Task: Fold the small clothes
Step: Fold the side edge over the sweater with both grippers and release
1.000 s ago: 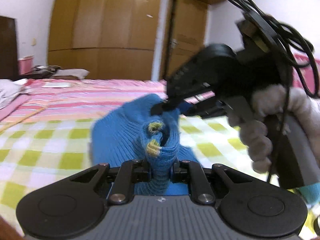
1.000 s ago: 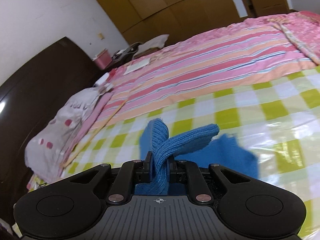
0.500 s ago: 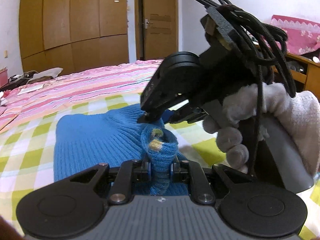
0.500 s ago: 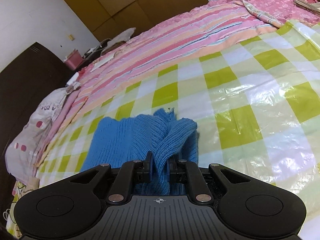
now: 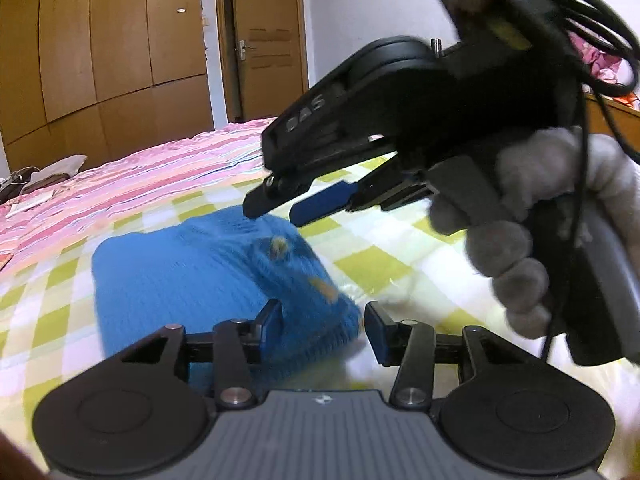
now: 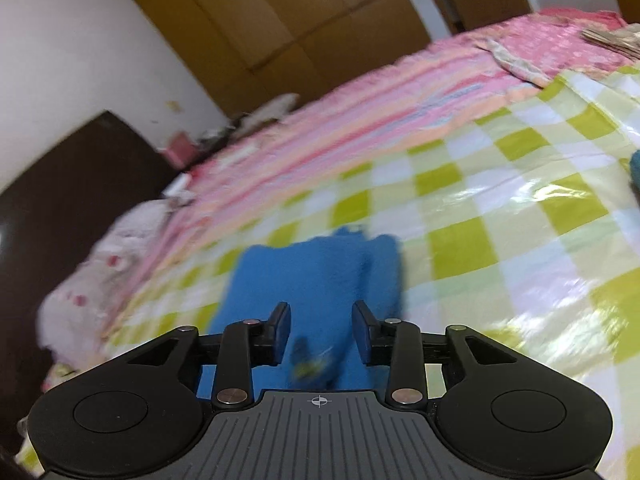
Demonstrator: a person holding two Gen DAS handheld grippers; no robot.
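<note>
The blue knit garment [image 5: 192, 276] lies folded on the green-and-white checked plastic sheet [image 5: 400, 260] covering the bed, its thick rolled edge with small yellow marks between the spread fingers of the left gripper [image 5: 323, 330], which is released and grips nothing. At two o'clock from the garment in the left view, the right gripper [image 5: 276, 212] hovers just above its far edge, fingers apart, held by a gloved hand [image 5: 520, 248]. Beyond, at eleven o'clock, lie a pink striped bedspread [image 5: 132, 184] and wooden wardrobes [image 5: 120, 40]; in the right view a pale spotted pillow [image 6: 108, 264] sits at nine o'clock.
</note>
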